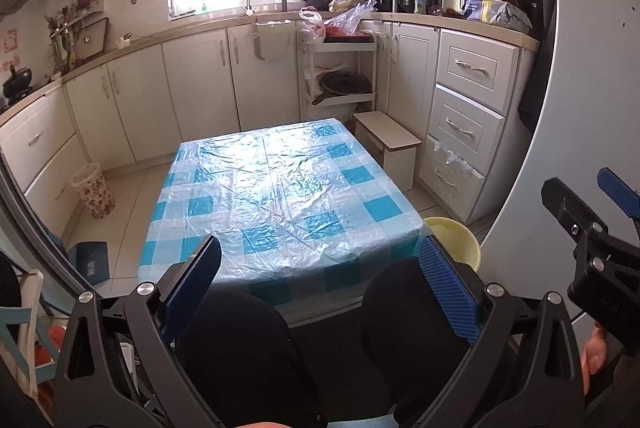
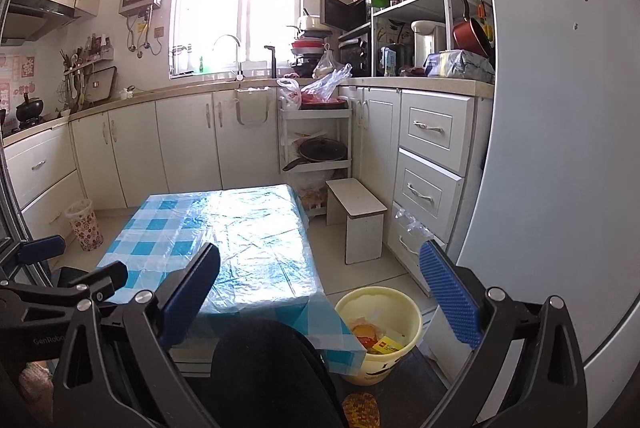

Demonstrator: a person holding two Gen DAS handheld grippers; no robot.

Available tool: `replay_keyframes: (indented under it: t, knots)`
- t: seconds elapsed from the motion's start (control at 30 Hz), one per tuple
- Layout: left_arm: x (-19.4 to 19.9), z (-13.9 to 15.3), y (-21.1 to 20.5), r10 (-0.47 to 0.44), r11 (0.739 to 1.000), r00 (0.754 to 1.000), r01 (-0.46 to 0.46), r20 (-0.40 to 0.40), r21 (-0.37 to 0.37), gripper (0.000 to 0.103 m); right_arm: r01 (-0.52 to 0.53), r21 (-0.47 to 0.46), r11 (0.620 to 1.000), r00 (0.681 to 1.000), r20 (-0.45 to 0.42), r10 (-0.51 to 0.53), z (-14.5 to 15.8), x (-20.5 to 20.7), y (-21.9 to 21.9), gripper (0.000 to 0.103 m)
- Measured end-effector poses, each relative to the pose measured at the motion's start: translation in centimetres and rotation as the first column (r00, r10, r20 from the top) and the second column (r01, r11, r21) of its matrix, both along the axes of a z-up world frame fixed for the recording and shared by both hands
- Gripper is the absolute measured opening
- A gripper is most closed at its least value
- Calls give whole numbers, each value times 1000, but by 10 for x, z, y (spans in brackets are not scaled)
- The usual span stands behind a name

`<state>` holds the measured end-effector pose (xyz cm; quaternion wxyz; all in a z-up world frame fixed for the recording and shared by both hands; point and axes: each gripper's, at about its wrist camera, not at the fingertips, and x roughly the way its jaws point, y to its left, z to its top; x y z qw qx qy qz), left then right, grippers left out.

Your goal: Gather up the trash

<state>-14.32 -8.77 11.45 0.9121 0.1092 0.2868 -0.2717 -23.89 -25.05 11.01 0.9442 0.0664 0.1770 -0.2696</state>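
A low table (image 1: 280, 188) (image 2: 240, 240) under a blue-and-white checked plastic cloth fills the middle of both views; I see nothing lying on it. A pale yellow bucket (image 2: 378, 332) (image 1: 456, 240) stands on the floor at the table's near right corner, with colourful wrappers (image 2: 380, 338) inside. My left gripper (image 1: 320, 280) is open over the table's near edge, nothing between its blue pads. My right gripper (image 2: 320, 292) is open too, above the bucket and table corner. Each gripper shows at the edge of the other's view: the right gripper (image 1: 592, 228), the left gripper (image 2: 68, 268).
A person's dark-clad knees (image 1: 248, 348) sit below the grippers. A small white stool (image 2: 356, 216) stands right of the table, by a drawer unit (image 2: 432, 168). A flowered wastebasket (image 1: 94, 192) stands at the left cabinets. A white fridge door (image 2: 560, 148) bounds the right side.
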Motion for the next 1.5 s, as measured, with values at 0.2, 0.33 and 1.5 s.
replay_keyframes:
  t: [0.2,0.33,1.5]
  knots:
    - [13,-7,6,48,999,999,-48,-3,21,95,-52,27,998,998,43,51,8,30,-4,96]
    - [25,-15,4,64,998,997,-63,-40,32,95,-76,20,997,994,80,74,13,39,-1,96]
    - [53,-64,-12,156,982,979,-138,-131,132,95,-93,83,992,995,55,89,-15,50,-12,96]
